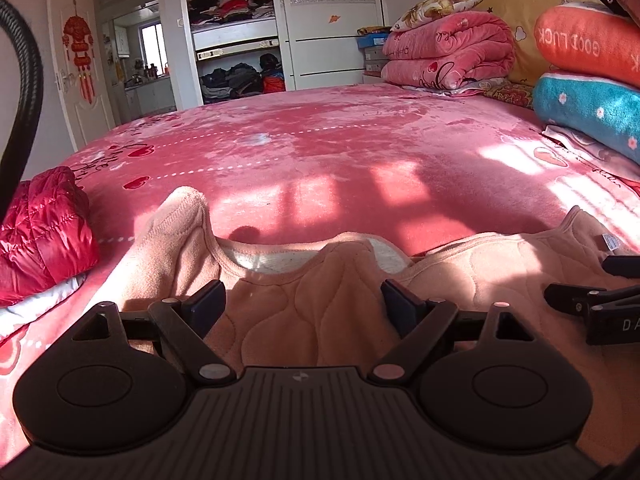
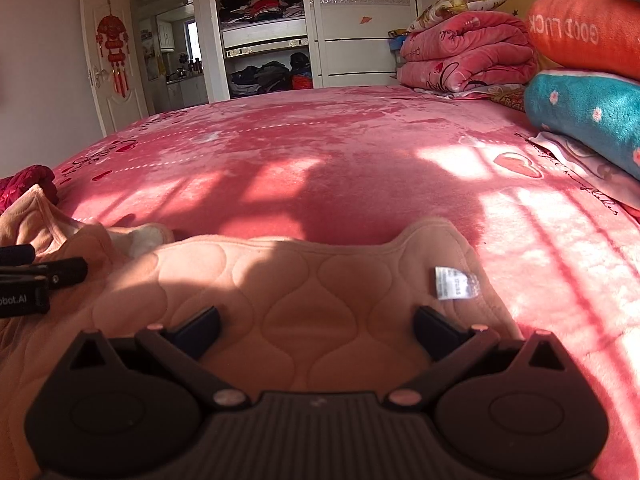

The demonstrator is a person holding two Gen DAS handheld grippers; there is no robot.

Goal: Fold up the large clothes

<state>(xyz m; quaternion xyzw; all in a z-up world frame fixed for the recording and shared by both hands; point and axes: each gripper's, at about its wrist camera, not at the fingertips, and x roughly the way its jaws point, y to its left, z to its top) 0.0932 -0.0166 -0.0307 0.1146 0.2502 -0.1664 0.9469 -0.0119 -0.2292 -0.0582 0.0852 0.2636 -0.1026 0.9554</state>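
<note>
Here the peach quilted garment [image 2: 304,292] lies crosswise under both grippers on the bed [image 1: 340,152]. Left gripper [image 1: 303,300] and right gripper [image 2: 316,330] hover with jaws apart, empty.

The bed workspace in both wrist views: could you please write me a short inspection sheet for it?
Surface: pink plush bedspread with heart print, sunlit in patches.
Job's things: peach quilted fleece garment lying spread at the near edge, white care label showing.
Clutter: red puffer jacket at the left; folded pink blankets, orange pillow lettered GOOD LUCK and teal flowered pillow at the far right.
Grippers: left gripper open above the garment; right gripper open above it, neither holding cloth.
Cables: black ribbed hose at the left edge.
Surroundings: open white wardrobe with stacked clothes, white door with red hanging ornament.
</note>
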